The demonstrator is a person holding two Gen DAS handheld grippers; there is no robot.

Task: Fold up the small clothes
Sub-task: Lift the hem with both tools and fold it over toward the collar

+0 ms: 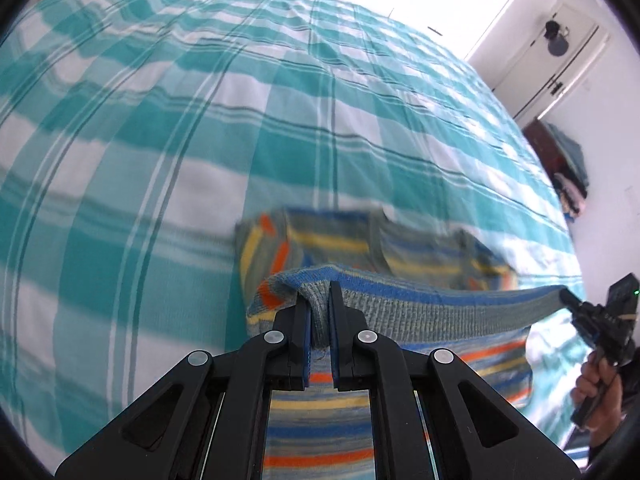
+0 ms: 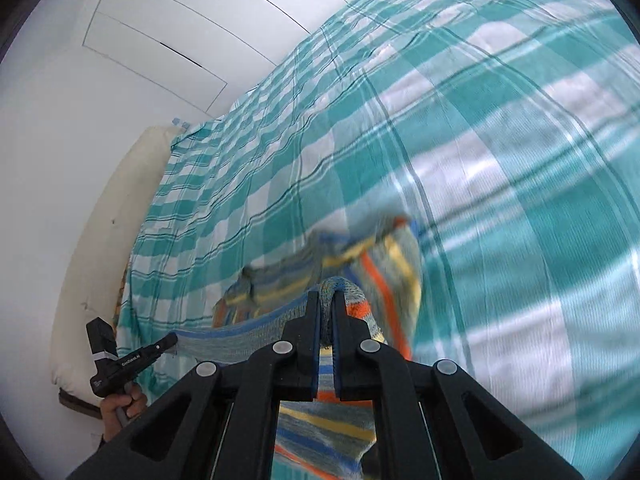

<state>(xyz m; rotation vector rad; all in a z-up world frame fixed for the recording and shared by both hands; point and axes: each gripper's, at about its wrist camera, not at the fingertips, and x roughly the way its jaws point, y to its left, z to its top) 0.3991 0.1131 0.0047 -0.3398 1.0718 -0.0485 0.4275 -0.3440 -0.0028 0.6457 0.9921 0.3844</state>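
Seemingly midway through a fold, the left gripper (image 1: 319,300) and right gripper (image 2: 328,308) each clench a corner of the striped sweater's (image 1: 400,248) hem, stretched taut above the checked bedspread (image 1: 200,140), while its far part lies there, unfinished.

1. Only real text I can spot is on the left gripper (image 2: 170,340), seen in the right wrist view: small white lettering along its black side. Looks something like "GenRobot.AI", but it's tiny, so don't quote me on that.
2. Same gripper has a small white mark lower down on its body, too small to read.
3. Left wrist view: nothing readable anywhere.
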